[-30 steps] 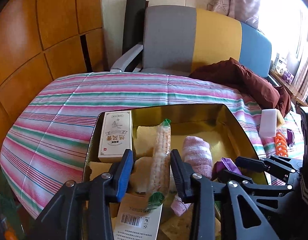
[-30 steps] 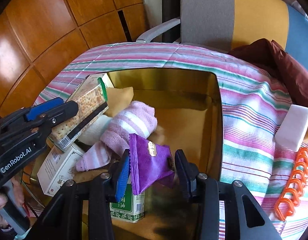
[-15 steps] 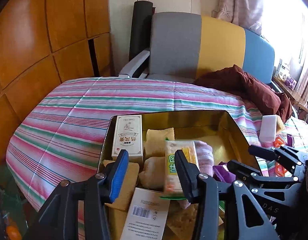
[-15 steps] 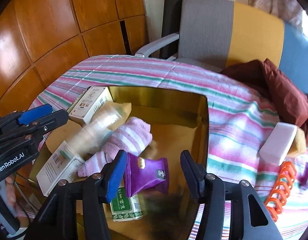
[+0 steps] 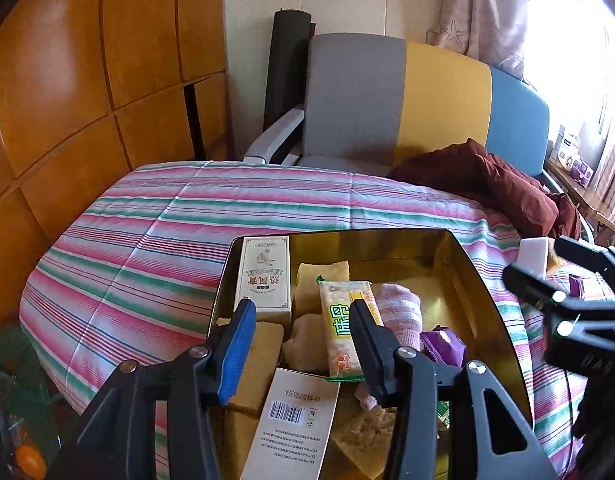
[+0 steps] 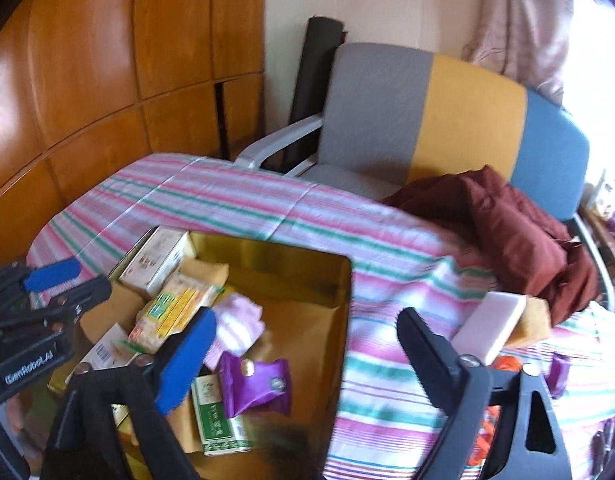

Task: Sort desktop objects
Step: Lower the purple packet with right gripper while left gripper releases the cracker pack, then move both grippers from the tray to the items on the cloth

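A gold tray (image 5: 483, 280) (image 6: 339, 280) on the striped cloth holds a cracker pack (image 5: 341, 332) (image 6: 175, 308), a pink striped sock (image 5: 399, 312) (image 6: 239, 324), a purple sachet (image 5: 443, 340) (image 6: 255, 384), a white box (image 5: 263, 276) (image 6: 159, 260), a green box (image 6: 215, 412) and sponges (image 5: 323, 280). My left gripper (image 5: 299, 340) (image 6: 47, 284) is open and empty above the tray's near left. My right gripper (image 6: 307, 344) (image 5: 547, 280) is open wide and empty above the tray's right edge.
A white block (image 6: 491, 324) (image 5: 533, 254), a yellow sponge (image 6: 531, 320), orange rings (image 6: 507, 364) and a purple sachet (image 6: 559, 372) lie on the cloth right of the tray. A maroon garment (image 5: 487, 184) lies beyond. A chair (image 5: 387, 100) stands behind the table.
My left gripper let go of the cracker pack, which now lies in the tray. My right gripper dropped the purple sachet into the tray. Both opened and pulled back upward.
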Available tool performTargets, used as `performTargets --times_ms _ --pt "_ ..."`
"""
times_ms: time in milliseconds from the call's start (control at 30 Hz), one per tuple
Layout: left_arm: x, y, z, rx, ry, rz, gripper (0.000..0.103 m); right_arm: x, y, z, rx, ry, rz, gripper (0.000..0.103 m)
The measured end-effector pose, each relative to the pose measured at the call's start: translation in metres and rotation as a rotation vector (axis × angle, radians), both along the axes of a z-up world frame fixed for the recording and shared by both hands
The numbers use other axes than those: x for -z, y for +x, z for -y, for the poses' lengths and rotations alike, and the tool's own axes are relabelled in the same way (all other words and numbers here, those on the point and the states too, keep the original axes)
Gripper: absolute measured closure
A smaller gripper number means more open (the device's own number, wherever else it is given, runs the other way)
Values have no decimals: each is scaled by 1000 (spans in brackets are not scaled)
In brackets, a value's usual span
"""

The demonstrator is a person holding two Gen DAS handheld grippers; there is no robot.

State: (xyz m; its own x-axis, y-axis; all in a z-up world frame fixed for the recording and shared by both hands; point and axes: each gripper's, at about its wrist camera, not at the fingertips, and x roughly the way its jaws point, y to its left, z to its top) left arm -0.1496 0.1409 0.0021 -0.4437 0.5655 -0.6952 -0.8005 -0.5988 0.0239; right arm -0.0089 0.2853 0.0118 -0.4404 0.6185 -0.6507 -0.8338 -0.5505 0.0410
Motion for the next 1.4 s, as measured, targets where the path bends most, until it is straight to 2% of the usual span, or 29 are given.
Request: performTargets --times_ms 100,200,267,433,600,767,833,1000,1267,1400 --pt "-4 4 1 -2 6 -22 54 -10 9 0 20 32 -6 8" --pt "-8 7 3 -2 13 -32 54 -18 19 0 29 62 -16 1" --pt "-10 8 4 -2 19 -33 54 -22 25 -1 38 75 -4 0" --pt "-13 11 3 7 18 -40 54 -22 47 -13 85 56 39 0" --pt "-16 20 -3 38 11 -48 54 -16 79 -34 191 9 84 0" --pt "-17 31 -13 75 1 -55 54 1 119 -59 276 -59 106 6" --pt "-17 37 -19 96 -3 -62 54 8 134 -67 305 -78 111 15" --pt "-19 50 -31 134 -6 -72 54 28 176 -86 373 -155 66 27" --pt "-18 70 -59 203 -27 -61 54 36 226 -103 474 -203 -25 28" --pt "-16 82 -75 255 -38 -40 54 42 242 -108 507 -223 -38 30"
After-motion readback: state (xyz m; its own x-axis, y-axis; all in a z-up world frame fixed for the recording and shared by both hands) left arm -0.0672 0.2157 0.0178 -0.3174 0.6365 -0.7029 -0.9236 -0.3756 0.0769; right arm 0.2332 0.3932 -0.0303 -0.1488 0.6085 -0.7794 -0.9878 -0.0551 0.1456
